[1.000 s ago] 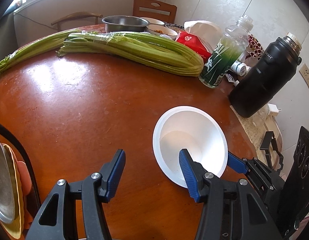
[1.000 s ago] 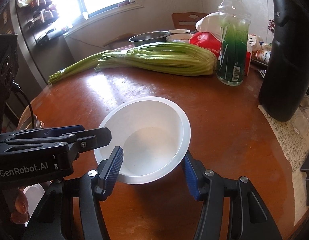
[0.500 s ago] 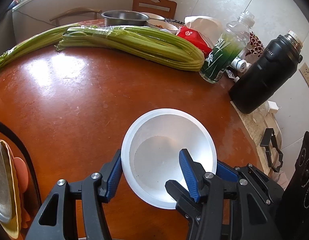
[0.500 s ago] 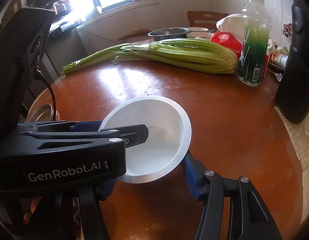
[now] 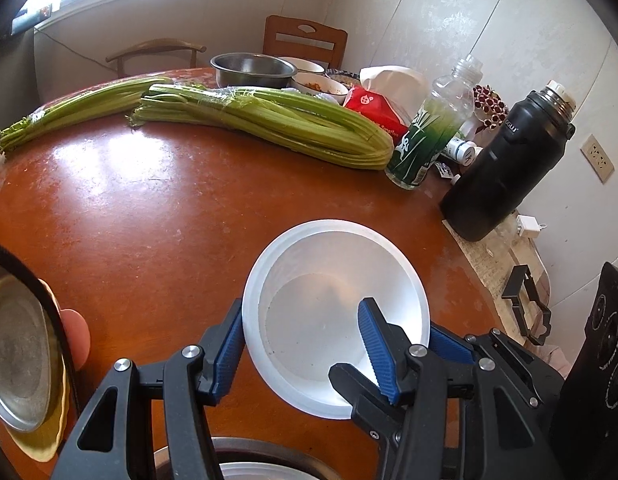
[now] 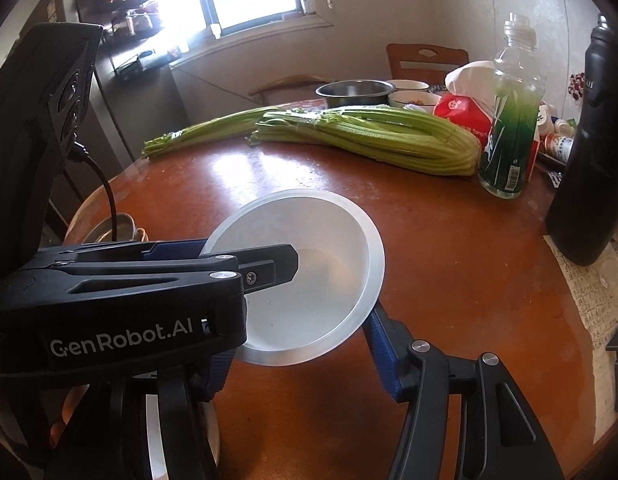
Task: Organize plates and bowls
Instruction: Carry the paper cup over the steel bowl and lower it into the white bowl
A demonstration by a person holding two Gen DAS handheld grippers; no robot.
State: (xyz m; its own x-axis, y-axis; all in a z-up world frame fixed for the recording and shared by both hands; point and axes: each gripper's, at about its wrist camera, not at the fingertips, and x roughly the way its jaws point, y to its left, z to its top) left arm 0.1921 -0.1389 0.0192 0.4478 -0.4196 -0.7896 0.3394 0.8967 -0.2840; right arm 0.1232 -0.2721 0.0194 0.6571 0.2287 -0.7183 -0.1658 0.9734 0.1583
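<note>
A white plastic bowl point(image 5: 329, 312) hangs tilted just above the brown round table point(image 5: 129, 220) near its front edge. My right gripper point(image 6: 295, 340) straddles the bowl's near side. Its right pad point(image 6: 379, 344) presses under the rim, its left finger is mostly hidden behind the left gripper, and its jaws are opening. My left gripper point(image 5: 301, 312) stands open across the bowl's left wall. One of its fingers point(image 5: 229, 344) touches the rim from outside. The other finger point(image 6: 269, 268) reaches inside without pinching. Below the grippers sits a metal bowl with a white one inside point(image 5: 249, 468).
A hand holds a metal plate on a yellow one point(image 5: 17, 352) at the left edge. Celery bunches point(image 5: 269, 120), a steel bowl point(image 5: 253, 68), food bowls, a red tissue pack, a green bottle point(image 5: 425, 140) and a black flask point(image 5: 505, 168) line the table's far and right sides.
The right gripper has carried the white bowl leftwards until its left wall sits between the left gripper's fingers. Both grippers have risen and drawn back a little. A stacked bowl now shows below.
</note>
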